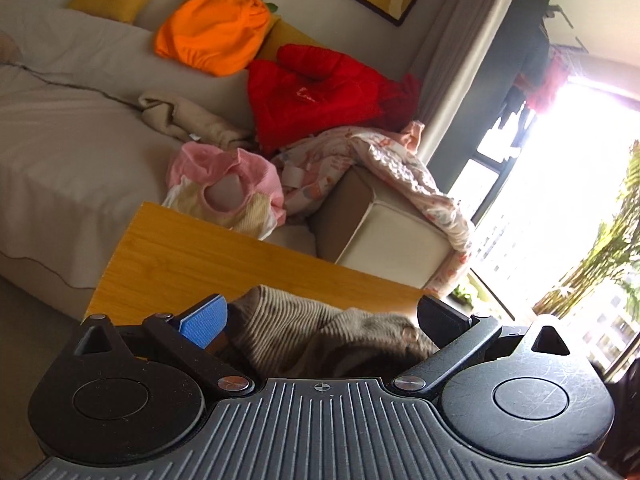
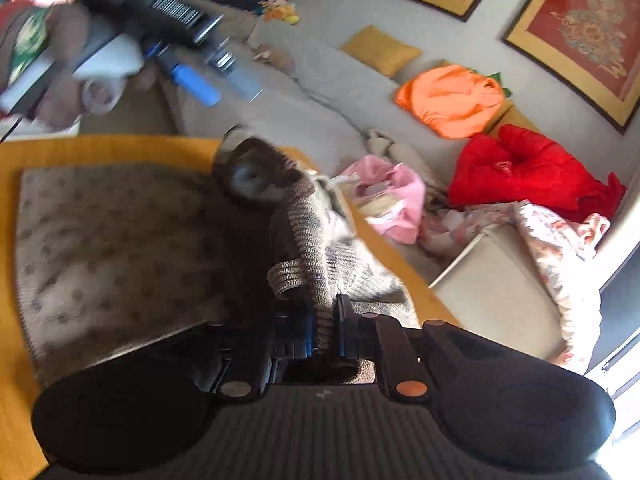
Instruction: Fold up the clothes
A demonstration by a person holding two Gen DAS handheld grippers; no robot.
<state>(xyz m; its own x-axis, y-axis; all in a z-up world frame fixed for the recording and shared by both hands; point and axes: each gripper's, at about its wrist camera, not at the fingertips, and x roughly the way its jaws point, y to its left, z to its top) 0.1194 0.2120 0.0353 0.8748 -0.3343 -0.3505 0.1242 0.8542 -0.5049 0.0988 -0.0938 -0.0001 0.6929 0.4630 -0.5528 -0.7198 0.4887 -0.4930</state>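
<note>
The right gripper [image 2: 320, 332] pinches a ribbed edge of the grey-brown knitted sweater [image 2: 120, 240], which lies spread on the wooden table [image 2: 12, 280]. The left gripper [image 1: 324, 320] (jaws wide apart) hovers over bunched knit. Beyond, a sofa [image 1: 60, 140] holds pink, red and orange clothes.

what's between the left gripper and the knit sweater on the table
Nothing visible. The left gripper stands open with a ribbed fold of the knit sweater already lying between its fingers, on the wooden table. The right gripper is shut on another ribbed edge.
</note>
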